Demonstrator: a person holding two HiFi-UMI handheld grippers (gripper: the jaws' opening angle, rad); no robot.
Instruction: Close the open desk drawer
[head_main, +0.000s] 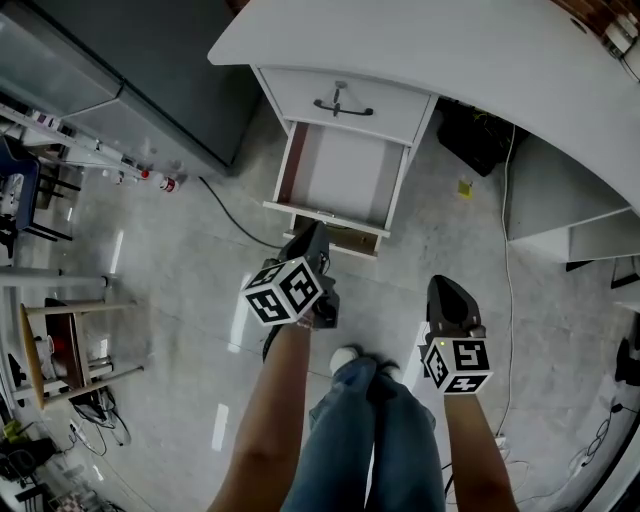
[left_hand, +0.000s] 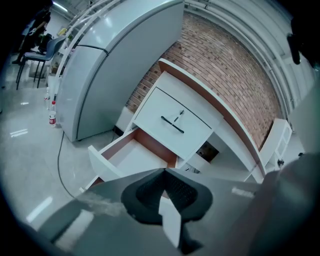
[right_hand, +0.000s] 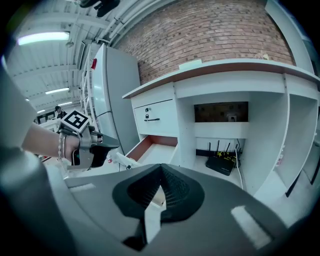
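- Head view: both my forearms reach forward and down. My left gripper (head_main: 314, 236), its cube rolled, sits at the front of the open drawer (head_main: 345, 165) under the desk (head_main: 420, 50); I cannot tell if it touches. My right gripper (head_main: 447, 290) hangs over the floor (head_main: 200, 260), apart from the drawer.
- Left gripper view: jaws pressed together, empty, aimed at the drawer.
- Right gripper view: jaws together, nothing between; the drawer lies ahead-left, with my left gripper near its front.

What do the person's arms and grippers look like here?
The left gripper and right gripper are dark grey, tapering to pointed claws with ribbed pads. Each carries a white cube with black square markers. Forearms are sleeveless; a bracelet circles the left wrist.
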